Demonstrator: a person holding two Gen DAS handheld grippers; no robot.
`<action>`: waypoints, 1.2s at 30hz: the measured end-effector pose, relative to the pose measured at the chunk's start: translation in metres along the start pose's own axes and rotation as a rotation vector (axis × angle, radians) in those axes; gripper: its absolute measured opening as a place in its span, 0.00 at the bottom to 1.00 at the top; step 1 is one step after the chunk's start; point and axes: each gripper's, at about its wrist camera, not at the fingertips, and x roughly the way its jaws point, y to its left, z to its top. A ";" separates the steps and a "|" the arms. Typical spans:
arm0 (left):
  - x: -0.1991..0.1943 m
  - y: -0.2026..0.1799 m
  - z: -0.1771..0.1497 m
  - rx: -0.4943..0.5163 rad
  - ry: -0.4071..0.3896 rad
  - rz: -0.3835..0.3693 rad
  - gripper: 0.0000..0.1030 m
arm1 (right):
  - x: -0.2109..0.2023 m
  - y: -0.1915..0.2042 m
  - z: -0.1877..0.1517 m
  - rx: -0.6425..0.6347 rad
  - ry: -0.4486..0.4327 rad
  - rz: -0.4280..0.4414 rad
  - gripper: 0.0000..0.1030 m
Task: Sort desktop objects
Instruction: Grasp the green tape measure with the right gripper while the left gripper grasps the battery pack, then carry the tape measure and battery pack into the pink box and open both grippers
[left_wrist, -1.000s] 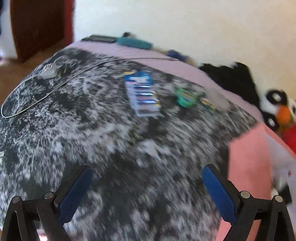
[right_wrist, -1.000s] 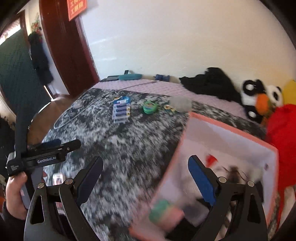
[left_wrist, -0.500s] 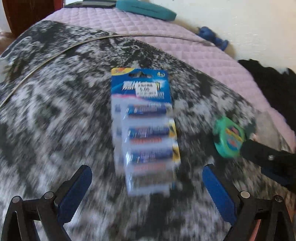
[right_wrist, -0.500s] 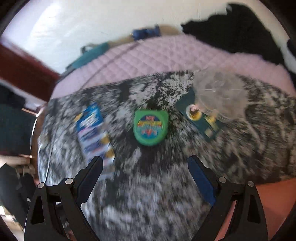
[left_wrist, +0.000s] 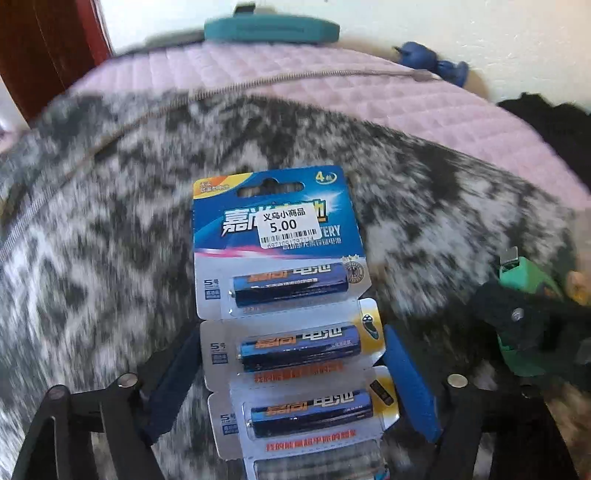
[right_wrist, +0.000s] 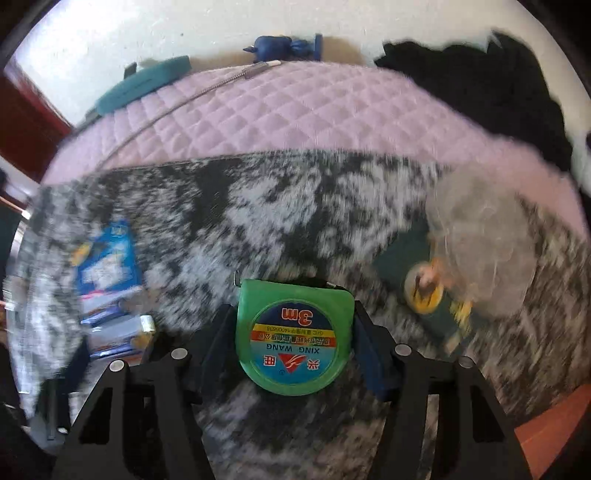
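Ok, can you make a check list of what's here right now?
Surface: speckled black-and-white blanket on a pink quilt.
Job's things: battery pack, green tape measure, both on the blanket.
Clutter: clear bag on a dark green packet; teal case; blue toy.
Tongs: left tongs just closed onto the battery pack's edges; right tongs just closed onto the tape measure.
Cables: thin metal cord across the quilt.
Surroundings: white wall, black clothing, red-brown door.

The battery pack (left_wrist: 284, 280) was glossy printed card under clear plastic blisters. The tape measure (right_wrist: 293, 334) had a smooth, shiny green plastic case. Beneath lay a fuzzy mottled blanket (left_wrist: 110, 229); farther off, a matt quilted lilac cover (right_wrist: 295, 110).
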 end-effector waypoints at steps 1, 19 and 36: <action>-0.006 0.007 -0.002 -0.017 0.013 -0.024 0.74 | -0.007 -0.004 -0.004 0.017 0.002 0.034 0.63; -0.300 0.014 -0.139 0.110 -0.260 -0.060 0.74 | -0.290 -0.042 -0.208 -0.100 -0.217 0.270 0.62; -0.462 -0.142 -0.287 0.369 -0.452 -0.205 0.75 | -0.464 -0.195 -0.414 -0.073 -0.473 0.240 0.63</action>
